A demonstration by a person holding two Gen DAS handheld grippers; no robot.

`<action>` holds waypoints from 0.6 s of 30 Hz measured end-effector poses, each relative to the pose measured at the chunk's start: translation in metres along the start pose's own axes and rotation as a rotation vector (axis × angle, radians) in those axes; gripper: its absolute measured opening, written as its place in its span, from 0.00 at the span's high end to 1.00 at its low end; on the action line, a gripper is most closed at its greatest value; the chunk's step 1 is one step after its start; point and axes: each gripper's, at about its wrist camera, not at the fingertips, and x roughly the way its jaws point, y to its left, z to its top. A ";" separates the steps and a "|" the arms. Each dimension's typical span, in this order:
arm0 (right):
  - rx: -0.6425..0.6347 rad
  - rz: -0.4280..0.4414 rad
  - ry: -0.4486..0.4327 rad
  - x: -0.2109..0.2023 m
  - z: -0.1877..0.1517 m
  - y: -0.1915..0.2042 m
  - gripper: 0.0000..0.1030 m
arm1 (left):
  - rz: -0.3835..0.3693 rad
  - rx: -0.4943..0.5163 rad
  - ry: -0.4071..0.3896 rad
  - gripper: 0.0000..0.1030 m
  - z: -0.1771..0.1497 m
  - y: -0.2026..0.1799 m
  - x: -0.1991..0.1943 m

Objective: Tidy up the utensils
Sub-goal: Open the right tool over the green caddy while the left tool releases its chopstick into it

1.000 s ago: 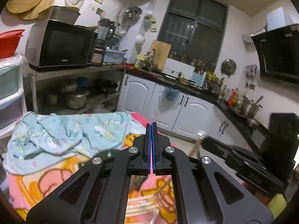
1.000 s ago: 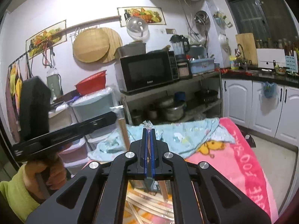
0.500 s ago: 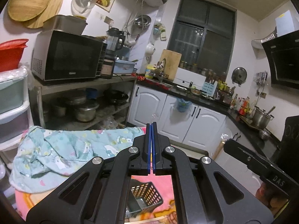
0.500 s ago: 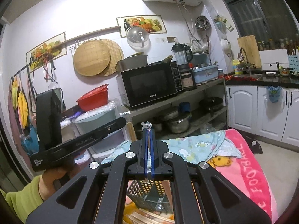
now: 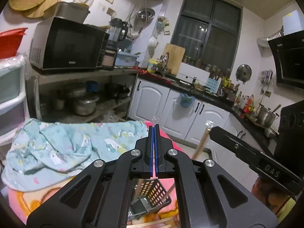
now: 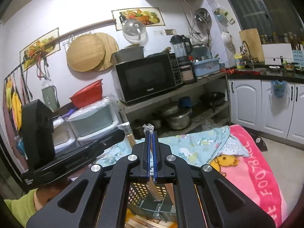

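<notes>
In the left wrist view the left gripper [image 5: 153,150] has its jaws pressed together around a thin clear-wrapped chopstick pair, wrapper tip [image 5: 155,118] showing above, while the black mesh basket [image 5: 152,195] sits below on the pink blanket [image 5: 22,207]. In the right wrist view the right gripper [image 6: 151,155] is clamped on a wrapped wooden chopstick pair [image 6: 151,182] angled down into the basket [image 6: 138,191]. These look light, stiff and slippery in film, so a mid-shaft hold seems safest.

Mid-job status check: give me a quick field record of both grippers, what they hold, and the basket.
left gripper: shut on plastic-wrapped wooden chopstick
right gripper: shut on second wrapped wooden chopstick
container: black perforated plastic basket, below both grippers
chopstick ends: both appear to reach down into the basket
surface: pink cartoon blanket
behind basket: light-blue patterned cloth, crumpled
</notes>
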 end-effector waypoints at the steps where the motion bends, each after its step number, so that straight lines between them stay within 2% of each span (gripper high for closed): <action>1: 0.005 -0.001 0.002 0.002 -0.001 -0.001 0.98 | 0.000 0.000 0.005 1.00 -0.003 0.001 0.002; 6: 0.030 -0.040 0.041 0.018 -0.013 -0.008 0.97 | -0.004 -0.008 0.033 1.00 -0.018 0.010 0.009; 7: 0.034 -0.053 0.055 0.021 -0.015 -0.009 0.93 | 0.000 -0.011 0.035 1.00 -0.021 0.011 0.009; 8: 0.037 -0.069 0.066 0.022 -0.019 -0.010 0.85 | 0.008 -0.019 0.040 1.00 -0.025 0.014 0.009; 9: 0.041 -0.083 0.069 0.021 -0.022 -0.011 0.64 | 0.015 -0.029 0.044 0.99 -0.029 0.018 0.008; 10: 0.049 -0.102 0.065 0.018 -0.026 -0.013 0.48 | 0.019 -0.035 0.045 0.94 -0.032 0.020 0.006; 12: 0.048 -0.114 0.060 0.010 -0.034 -0.015 0.48 | 0.042 -0.041 0.045 0.78 -0.042 0.025 0.000; 13: 0.032 -0.130 0.066 0.005 -0.038 -0.015 0.48 | 0.065 -0.044 0.043 0.63 -0.047 0.028 -0.005; 14: 0.016 -0.154 0.073 0.000 -0.043 -0.015 0.47 | 0.073 -0.050 0.040 0.56 -0.050 0.032 -0.010; 16: 0.005 -0.185 0.087 -0.010 -0.051 -0.017 0.44 | 0.090 -0.058 0.035 0.50 -0.055 0.037 -0.018; 17: 0.004 -0.190 0.093 -0.014 -0.055 -0.018 0.42 | 0.110 -0.063 0.023 0.40 -0.059 0.039 -0.025; 18: -0.001 -0.197 0.100 -0.019 -0.059 -0.019 0.39 | 0.121 -0.069 0.009 0.35 -0.062 0.041 -0.032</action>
